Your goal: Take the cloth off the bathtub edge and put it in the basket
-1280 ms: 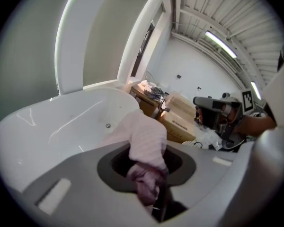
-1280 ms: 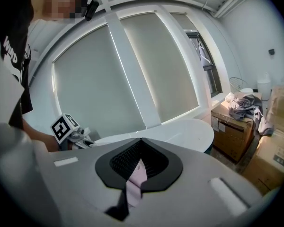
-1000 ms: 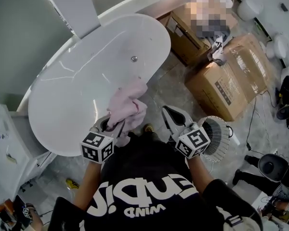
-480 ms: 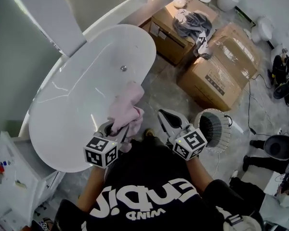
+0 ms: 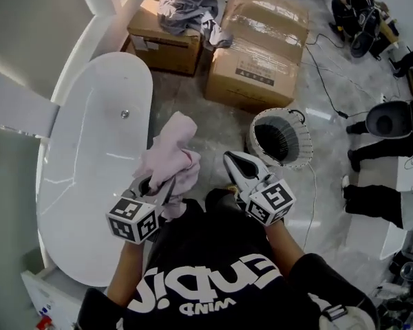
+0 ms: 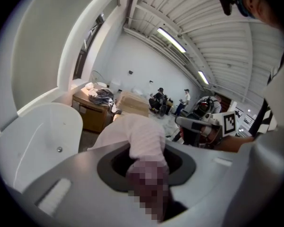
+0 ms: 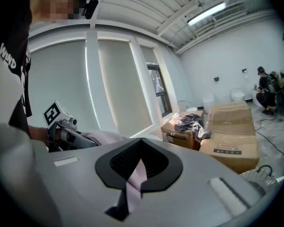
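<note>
The pink cloth point(image 5: 171, 153) is clamped bunched in the closed left gripper point(image 5: 160, 184), clear of the bathtub point(image 5: 89, 150) and at the basket's point(image 5: 307, 141) nine o'clock, apparently for dropping in, while the right gripper point(image 5: 230, 161) is held shut and empty.

- Black T-shirt point(image 5: 213, 280) with short sleeves and large white lettering point(image 5: 206, 286) across the front.
- Left gripper point(image 5: 156, 184): pale grey shell, black-lined jaw opening, marker cube point(image 5: 133, 219) in black and white.
- Right gripper point(image 5: 233, 162): the same grey shell, black ribbed lining and its own cube.
</note>
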### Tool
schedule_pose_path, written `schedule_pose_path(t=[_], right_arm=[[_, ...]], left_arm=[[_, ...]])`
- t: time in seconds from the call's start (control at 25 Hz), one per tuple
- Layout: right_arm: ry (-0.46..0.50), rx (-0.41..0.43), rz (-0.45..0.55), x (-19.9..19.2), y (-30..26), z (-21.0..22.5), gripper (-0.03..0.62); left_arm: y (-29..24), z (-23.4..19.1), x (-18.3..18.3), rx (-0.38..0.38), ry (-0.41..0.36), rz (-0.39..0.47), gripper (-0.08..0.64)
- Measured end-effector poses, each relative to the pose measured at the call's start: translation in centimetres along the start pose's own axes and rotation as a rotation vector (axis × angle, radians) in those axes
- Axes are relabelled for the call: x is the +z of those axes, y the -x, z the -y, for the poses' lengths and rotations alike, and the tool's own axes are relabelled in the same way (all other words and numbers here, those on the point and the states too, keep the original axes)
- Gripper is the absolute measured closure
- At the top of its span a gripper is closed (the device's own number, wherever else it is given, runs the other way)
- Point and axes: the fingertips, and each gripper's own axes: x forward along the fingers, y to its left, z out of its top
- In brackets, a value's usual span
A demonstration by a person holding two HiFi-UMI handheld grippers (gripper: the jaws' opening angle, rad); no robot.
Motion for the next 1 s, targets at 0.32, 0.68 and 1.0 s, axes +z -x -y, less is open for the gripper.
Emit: schedule_pose_path(t=[0.32,0.68,1.0], right_arm=[[-0.058,-0.277,0.128,1.9,11.3,8.7,0.588],[-0.124,-0.532,0.211,0.3,22.8,14.9,0.586],[-0.142,-0.637,0.259,-0.2,29.3,18.7,0.586]], left_arm=[[-7.5,9.5,3.3,-0.197,-0.153,-0.085,0.474],[-15.9,20.3,3.6,-0.411,-0.271,-0.169,0.474],[-20.6,27.3,3.1,-0.509,-0.351,-0.214,0.474]])
